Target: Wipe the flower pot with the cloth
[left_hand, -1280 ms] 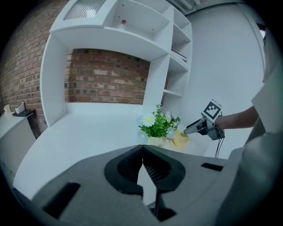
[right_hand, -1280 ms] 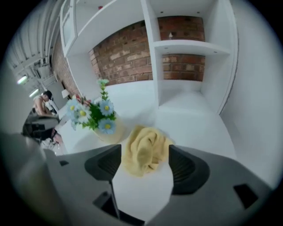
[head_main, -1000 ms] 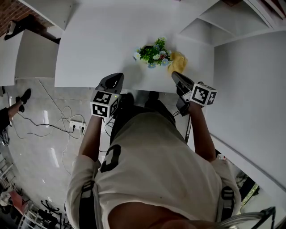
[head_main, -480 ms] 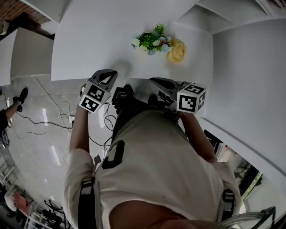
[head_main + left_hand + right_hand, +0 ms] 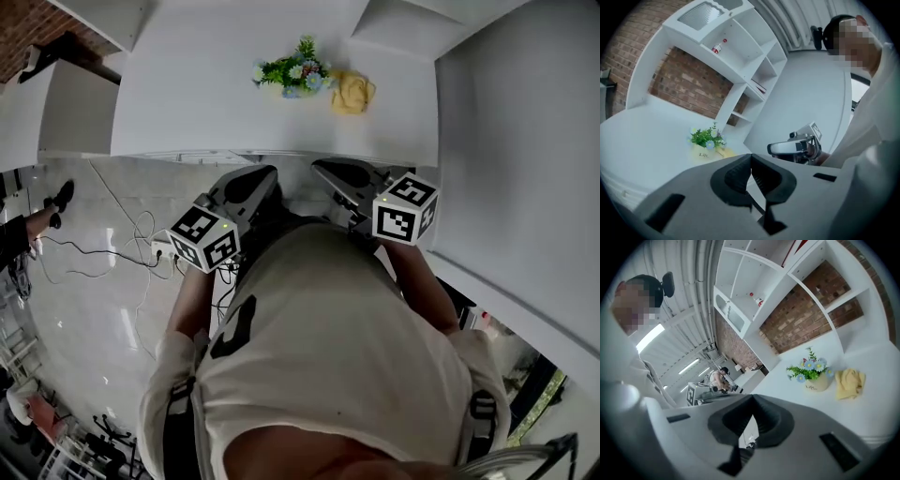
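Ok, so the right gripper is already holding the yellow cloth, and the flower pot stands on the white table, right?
Not quite. The right gripper is shut on nothing. The yellow cloth lies on the white table beside the flower pot, as the right gripper view shows. The pot does stand on the table.
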The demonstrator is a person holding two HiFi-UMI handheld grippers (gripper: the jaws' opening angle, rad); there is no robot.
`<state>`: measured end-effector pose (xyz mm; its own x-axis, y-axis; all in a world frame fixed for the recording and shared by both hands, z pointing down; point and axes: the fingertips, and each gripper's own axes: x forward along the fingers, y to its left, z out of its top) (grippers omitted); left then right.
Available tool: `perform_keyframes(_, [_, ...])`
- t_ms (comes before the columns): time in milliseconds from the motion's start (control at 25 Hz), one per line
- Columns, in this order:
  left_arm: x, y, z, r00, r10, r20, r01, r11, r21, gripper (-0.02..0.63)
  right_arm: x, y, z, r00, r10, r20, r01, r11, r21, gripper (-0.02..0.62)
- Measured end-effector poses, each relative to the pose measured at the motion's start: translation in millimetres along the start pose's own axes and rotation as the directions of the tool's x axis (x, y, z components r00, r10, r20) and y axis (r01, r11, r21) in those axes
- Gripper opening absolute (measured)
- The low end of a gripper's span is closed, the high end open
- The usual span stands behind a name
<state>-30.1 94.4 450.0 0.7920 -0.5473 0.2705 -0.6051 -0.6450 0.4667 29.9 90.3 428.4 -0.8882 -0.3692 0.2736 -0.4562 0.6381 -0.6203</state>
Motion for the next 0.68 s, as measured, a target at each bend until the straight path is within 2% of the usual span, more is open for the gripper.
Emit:
perform_keyframes(160, [2.5,-27.4,-17.8,0.999,0.048,-0.009,-0.048,0.999,-0.008,0.02,-27.9,11.0,-15.6,0.999,0.047,0.0,-0.047,0.999,-0.016,0.011])
perform_keyframes(400, [-20.7,-58.1,-40.5,0.985,0.166,-0.038,-0.164,0.985,0.047,0.02,-63.1,23.0,-58.8,0.99,0.14,0.031,-0.143,0.979,0.145,0.011])
perform_keyframes(560, [-41.5,-69.9,-56.4,0.972,0.235,-0.023,-0.234,0.971,0.053,0.02,-67.8,38.3,-77.2,0.982,0.191,-0.002,-0.187,0.966,0.181,0.011])
perform_keyframes(680, [-57.5,-72.9,-74.3,0.964,0.266,-0.032,-0.265,0.964,0.027,0.021,-69.0,50.9,-93.7,0.975,0.219,-0.034,-0.208,0.958,0.197,0.011])
